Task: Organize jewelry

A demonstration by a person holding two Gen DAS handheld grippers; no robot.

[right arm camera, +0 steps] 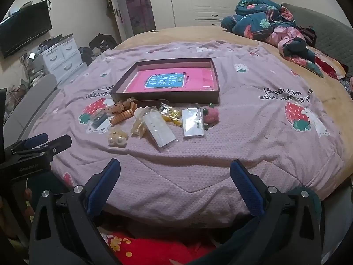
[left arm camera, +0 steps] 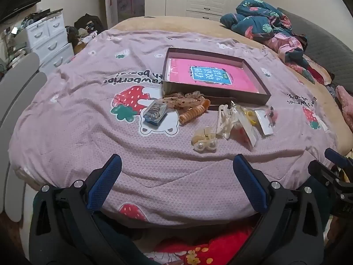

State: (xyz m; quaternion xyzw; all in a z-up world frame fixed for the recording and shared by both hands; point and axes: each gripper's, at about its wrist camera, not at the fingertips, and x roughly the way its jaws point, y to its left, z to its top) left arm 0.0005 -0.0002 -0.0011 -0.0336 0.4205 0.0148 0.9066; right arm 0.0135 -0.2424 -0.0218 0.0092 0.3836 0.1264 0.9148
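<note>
We hold the left hand-held gripper (left arm camera: 176, 172) and the right hand-held gripper (right arm camera: 175, 176) over the near edge of the bed (right arm camera: 220, 35), both with jaws spread wide and nothing between them. The jewelry lies in a loose cluster on the pink blanket (left arm camera: 77, 132), just in front of the shallow box (left arm camera: 253, 92) that holds a pink book (left arm camera: 209, 75). From the left we see a small clear case (left arm camera: 154, 112), an orange spiral hair tie (left arm camera: 192, 113), a spotted brown hair clip (left arm camera: 185, 100), a pearl clip (left arm camera: 205, 142), a white claw clip (left arm camera: 224, 119), several flat packets (right arm camera: 158, 130) and a pink strawberry piece (right arm camera: 211, 113).

Nothing appears to be in the box yet, so we judge the sorting has not begun.

The risks look plain to us. The pieces overlap, so closing on one may drag a neighbour along. The blanket is soft and wrinkled, and jaws pressed low could pinch cloth with the item. The glossy packets may slip from the pads, and the spiral tie could snag on the hair clip touching it.
</note>
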